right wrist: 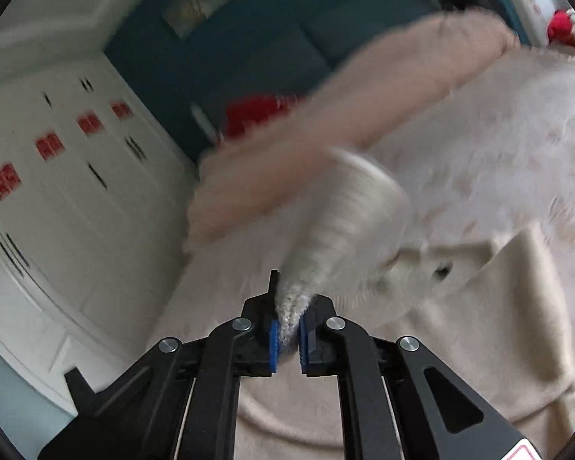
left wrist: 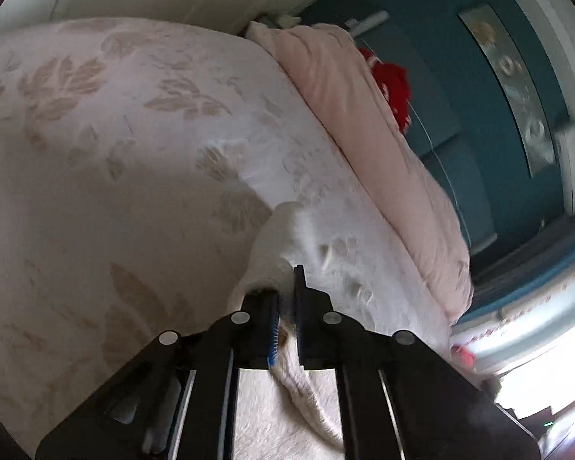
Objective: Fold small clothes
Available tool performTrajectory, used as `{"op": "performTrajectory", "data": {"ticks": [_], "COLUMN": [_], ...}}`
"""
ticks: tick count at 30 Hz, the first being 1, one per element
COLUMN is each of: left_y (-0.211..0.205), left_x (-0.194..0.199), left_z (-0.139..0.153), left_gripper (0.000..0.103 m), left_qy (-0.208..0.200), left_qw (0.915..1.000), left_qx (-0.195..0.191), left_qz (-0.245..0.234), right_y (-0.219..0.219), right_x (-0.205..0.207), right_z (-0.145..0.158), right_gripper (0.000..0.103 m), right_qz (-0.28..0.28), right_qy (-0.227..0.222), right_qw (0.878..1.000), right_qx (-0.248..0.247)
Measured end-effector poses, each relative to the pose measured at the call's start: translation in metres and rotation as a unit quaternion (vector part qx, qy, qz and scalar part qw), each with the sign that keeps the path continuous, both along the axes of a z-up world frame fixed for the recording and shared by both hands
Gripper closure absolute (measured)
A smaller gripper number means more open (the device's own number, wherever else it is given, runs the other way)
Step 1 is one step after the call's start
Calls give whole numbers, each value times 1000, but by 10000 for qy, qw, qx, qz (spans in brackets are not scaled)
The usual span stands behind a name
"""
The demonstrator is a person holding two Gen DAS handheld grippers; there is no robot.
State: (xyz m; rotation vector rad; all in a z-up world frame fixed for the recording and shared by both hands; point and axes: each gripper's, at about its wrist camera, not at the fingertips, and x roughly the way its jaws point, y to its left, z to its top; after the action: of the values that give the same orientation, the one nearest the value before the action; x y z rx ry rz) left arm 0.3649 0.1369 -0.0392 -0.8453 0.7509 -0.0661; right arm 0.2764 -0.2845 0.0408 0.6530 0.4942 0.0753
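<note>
— What have you got in each claw?

— My left gripper point(left wrist: 285, 303) is pinched tight on a fold of the cream garment point(left wrist: 272, 245); the cloth runs up from between the pads and peaks just ahead of them. My right gripper point(right wrist: 287, 329) is clamped on a ribbed, knitted end of it, a cuff point(right wrist: 345, 211) I think, though that view is smeared and I can't be sure which part it is.

— Where's the rest of it?

— Spread under and ahead of me on the leaf-patterned bedspread point(left wrist: 96, 134), with a flat cream panel showing low in the right view. The pink duvet point(left wrist: 364, 126) is bunched along the far edge, well clear of my work.

— Why grip two points?

— So the cloth hangs taut between my claws and I can lay one part over another without it bunching. I'd judge the fold has barely begun: most of the piece lies unfolded.

— Any risk?

— Fuzzy knit stretches, so a hard pull could skew the edge.
</note>
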Motion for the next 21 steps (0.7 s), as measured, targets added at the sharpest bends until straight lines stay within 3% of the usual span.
{"op": "performTrajectory", "data": {"ticks": [1,2,4,5,6,9,11,13,14,15,17,19,20,21], "left_y": [-8,-17,-32,-36,-37,-44,-44,-43,-42,-40,-39,-42,-42,-43], "left_x": [0,-1,-4,-7,-13,-21,-22,-23,-25,-27,-22,-23,-23,-24], "left_z": [-9,-21,-44,-53,-59,-61,-62,-64,-65,-66,-67,-66,-66,-66], "left_gripper": [97,97,97,97,96,94,94,94,94,94,93,93,93,93], "left_qy": [109,265,537,604,562,234,209,156,118,77,49,13,2,-8], "left_qw": [9998,9989,9953,9942,9941,9917,9925,9931,9935,9942,9949,9947,9946,9944], "left_qx": [118,329,725,809,855,1207,1152,1111,1082,1013,953,974,989,1009], "left_qz": [-105,-191,-348,-370,-355,-373,-345,-343,-344,-339,-327,-320,-321,-320], "right_y": [-10,-18,-35,-43,-47,-48,-51,-57,-62,-65,-68,-68,-66,-67], "right_x": [-3,-1,7,-5,-14,-11,-6,1,5,3,-14,-27,-29,-21], "right_z": [-18,-48,-125,-140,-134,-125,-128,-136,-140,-136,-109,-83,-85,-103], "right_gripper": [96,96,97,98,95,89,80,85,95,95,97,97,97,97], "right_qz": [-130,-213,-245,-217,-290,-134,-216,-313,-363,-398,-434,-419,-517,-480], "right_qy": [225,724,2147,1953,1706,1596,1682,1679,1703,1649,1040,467,522,945], "right_qw": [9996,9969,9763,9801,9841,9853,9844,9832,9811,9809,9876,9942,9962,9938], "right_qx": [-110,-213,-148,281,404,594,466,651,846,952,1093,875,475,339]}}
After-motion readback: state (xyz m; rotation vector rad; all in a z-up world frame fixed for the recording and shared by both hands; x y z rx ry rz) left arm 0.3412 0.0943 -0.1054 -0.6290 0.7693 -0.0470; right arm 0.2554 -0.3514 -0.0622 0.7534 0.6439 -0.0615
